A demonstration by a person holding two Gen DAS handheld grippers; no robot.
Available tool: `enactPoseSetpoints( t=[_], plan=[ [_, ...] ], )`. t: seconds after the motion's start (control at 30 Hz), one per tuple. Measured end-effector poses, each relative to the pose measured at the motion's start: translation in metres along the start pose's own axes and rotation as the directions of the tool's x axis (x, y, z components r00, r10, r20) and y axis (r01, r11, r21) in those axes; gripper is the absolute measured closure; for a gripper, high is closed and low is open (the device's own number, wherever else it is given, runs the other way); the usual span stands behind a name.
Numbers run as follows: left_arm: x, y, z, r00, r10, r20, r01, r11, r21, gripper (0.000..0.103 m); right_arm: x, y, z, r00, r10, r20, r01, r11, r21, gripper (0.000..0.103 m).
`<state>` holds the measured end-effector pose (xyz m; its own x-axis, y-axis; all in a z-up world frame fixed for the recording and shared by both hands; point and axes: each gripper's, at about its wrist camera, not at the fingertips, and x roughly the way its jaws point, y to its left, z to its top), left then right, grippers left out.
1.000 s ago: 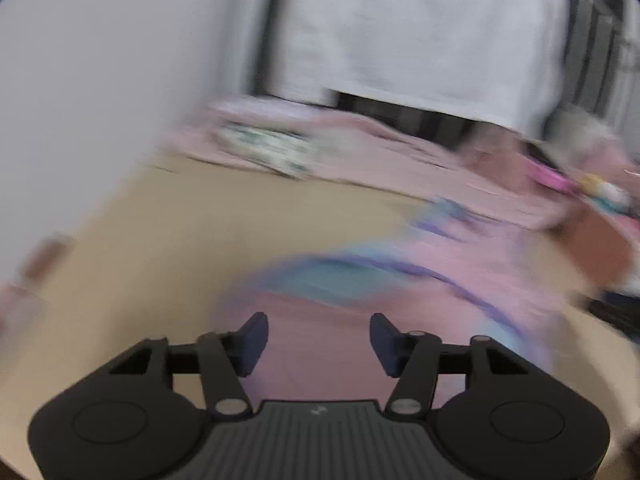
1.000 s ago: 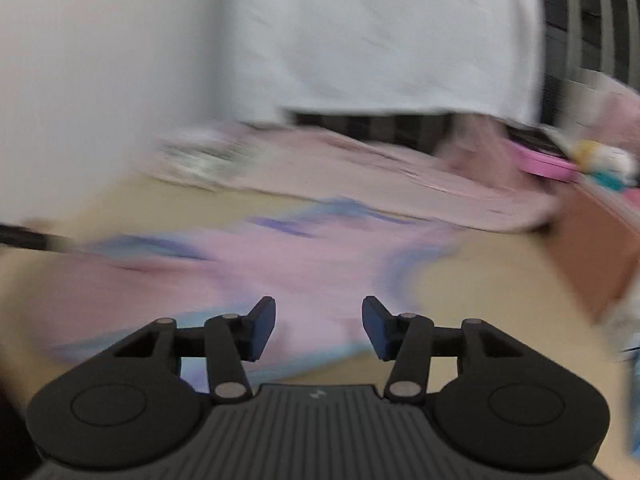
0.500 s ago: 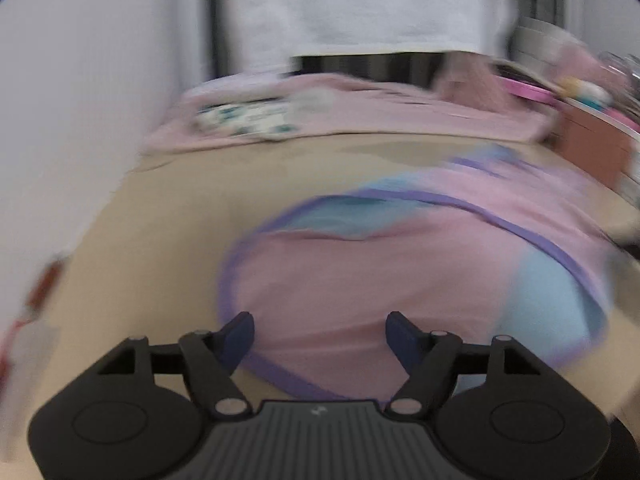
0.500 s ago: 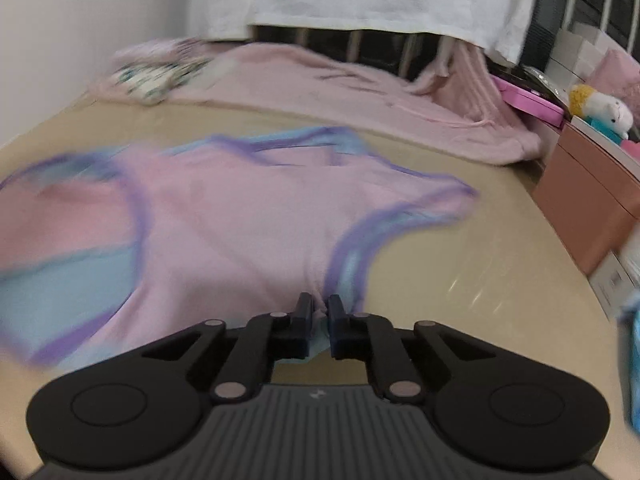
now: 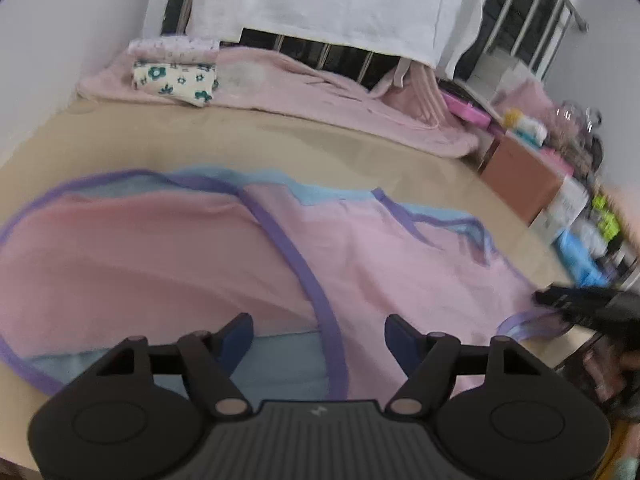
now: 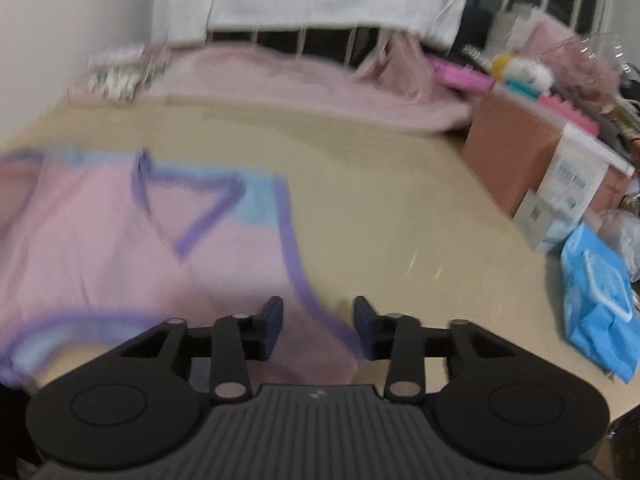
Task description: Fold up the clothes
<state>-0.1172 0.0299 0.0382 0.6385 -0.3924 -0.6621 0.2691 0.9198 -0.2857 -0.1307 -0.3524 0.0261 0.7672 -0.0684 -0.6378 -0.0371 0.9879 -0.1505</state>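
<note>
A pink garment (image 5: 208,256) with purple trim and light blue panels lies spread flat on the beige table (image 5: 280,140). My left gripper (image 5: 319,340) is open and empty, low over the garment's near edge, with a purple trim band running between its fingers. In the right wrist view the same garment (image 6: 104,248) fills the left half. My right gripper (image 6: 318,322) is open over the garment's right corner, holding nothing. The right gripper also shows as a dark shape at the right edge of the left wrist view (image 5: 592,308).
A pink blanket (image 5: 328,96) lies across the table's far side with folded floral clothes (image 5: 176,80) on it. A brown box (image 6: 512,148), a white carton (image 6: 568,196) and a blue wipes pack (image 6: 600,304) stand along the right edge. A white towel (image 5: 344,4) hangs behind.
My right gripper was shut on the garment's edge half a second ago and is open now. The garment has been laid out flat. The left gripper stayed open and moved over its near edge.
</note>
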Motion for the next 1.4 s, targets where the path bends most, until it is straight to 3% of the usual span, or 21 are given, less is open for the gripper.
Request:
enactPoseSetpoints(
  t=[0.07,0.13,0.2,0.27,0.3,0.43,0.5,0.57,0.63,0.73,0.83,0.9,0.97,1.0,1.1,1.13,1.17,1.2,1.27,1.3,1.4],
  plan=[
    [-0.003,0.005,0.017,0.999,-0.012,-0.031,0.011,0.999,-0.031,0.031,-0.007,0.005,0.000,1.000,-0.001,0.011,0.001,1.000,-0.005,0.069],
    [0.002,0.005,0.039,0.999,-0.007,-0.039,0.007,1.000,-0.012,0.031,-0.020,0.015,0.015,0.985,0.148,0.093,-0.148,0.989,-0.004,0.069],
    [0.028,0.001,0.063,0.996,0.034,-0.081,-0.024,0.992,0.124,0.038,-0.010,0.036,0.039,0.943,0.315,0.107,-0.313,0.949,-0.035,0.068],
    [0.054,0.008,0.082,0.988,0.079,-0.130,-0.067,0.993,0.095,0.074,0.010,0.058,0.064,0.894,0.440,0.087,-0.436,0.898,-0.064,0.068],
    [0.065,0.012,0.089,0.983,0.097,-0.156,-0.090,0.995,0.054,0.076,0.027,0.070,0.076,0.883,0.466,0.050,-0.463,0.884,-0.067,0.068],
    [0.078,0.039,0.093,0.993,0.066,-0.099,-0.072,0.996,-0.054,0.074,0.086,0.106,0.109,0.869,0.492,-0.049,-0.493,0.870,-0.012,0.070],
    [0.074,0.051,0.086,0.997,0.016,-0.071,-0.023,0.995,-0.094,0.069,0.109,0.110,0.114,0.877,0.474,-0.081,-0.473,0.881,0.025,0.101],
    [0.069,0.061,0.086,0.997,-0.012,-0.078,0.002,0.991,-0.132,0.064,0.115,0.107,0.113,0.921,0.389,-0.025,-0.388,0.921,0.043,0.102],
    [0.065,0.073,0.094,0.997,-0.036,-0.075,0.019,0.978,-0.209,0.050,0.111,0.097,0.111,0.930,0.366,0.030,-0.368,0.925,0.096,0.102],
    [0.068,0.089,0.116,0.997,-0.053,-0.058,0.033,0.950,-0.312,0.033,0.094,0.086,0.108,0.903,0.423,0.070,-0.428,0.898,0.102,0.096],
    [0.091,0.086,0.133,0.992,-0.001,-0.125,-0.039,0.947,-0.320,0.035,0.087,0.082,0.105,0.885,0.466,0.025,-0.465,0.878,0.110,0.080],
    [0.099,0.084,0.134,0.994,-0.005,-0.108,-0.028,0.951,-0.308,0.047,0.087,0.087,0.101,0.890,0.455,-0.019,-0.452,0.887,0.091,0.072],
    [0.103,0.084,0.134,0.997,-0.034,-0.072,0.009,0.947,-0.323,0.102,0.092,0.097,0.099,0.907,0.419,-0.045,-0.416,0.908,0.052,0.072],
    [0.104,0.086,0.132,0.998,-0.042,-0.049,0.023,0.940,-0.341,0.103,0.097,0.103,0.098,0.911,0.410,-0.047,-0.408,0.912,0.035,0.079],
    [0.097,0.089,0.126,0.996,-0.018,0.086,0.048,0.932,-0.359,0.101,0.102,0.113,0.096,0.923,0.384,-0.019,-0.384,0.923,0.012,0.094],
    [0.094,0.091,0.125,0.995,0.015,0.094,0.021,0.930,-0.368,0.086,0.100,0.114,0.098,0.929,0.370,-0.007,-0.370,0.929,0.020,0.094],
    [0.092,0.093,0.124,0.994,0.049,0.097,-0.008,0.926,-0.378,0.057,0.098,0.116,0.099,0.937,0.350,0.007,-0.350,0.937,0.023,0.093],
    [0.089,0.095,0.124,0.997,0.050,0.065,-0.021,0.921,-0.389,0.045,0.092,0.119,0.102,0.943,0.331,0.023,-0.331,0.944,0.006,0.091],
    [0.067,0.094,0.112,0.997,-0.035,0.071,0.058,0.934,-0.353,0.042,0.077,0.128,0.106,0.943,0.326,0.057,-0.323,0.945,-0.058,0.091],
    [0.054,0.092,0.104,0.995,-0.071,0.077,0.091,0.948,-0.305,0.042,0.072,0.136,0.109,0.927,0.369,0.060,-0.363,0.927,-0.096,0.088],
    [0.033,0.091,0.077,0.999,-0.030,0.029,0.037,0.959,-0.280,0.042,0.071,0.174,0.121,0.866,0.501,0.006,-0.489,0.847,-0.209,0.077]
  ],
)
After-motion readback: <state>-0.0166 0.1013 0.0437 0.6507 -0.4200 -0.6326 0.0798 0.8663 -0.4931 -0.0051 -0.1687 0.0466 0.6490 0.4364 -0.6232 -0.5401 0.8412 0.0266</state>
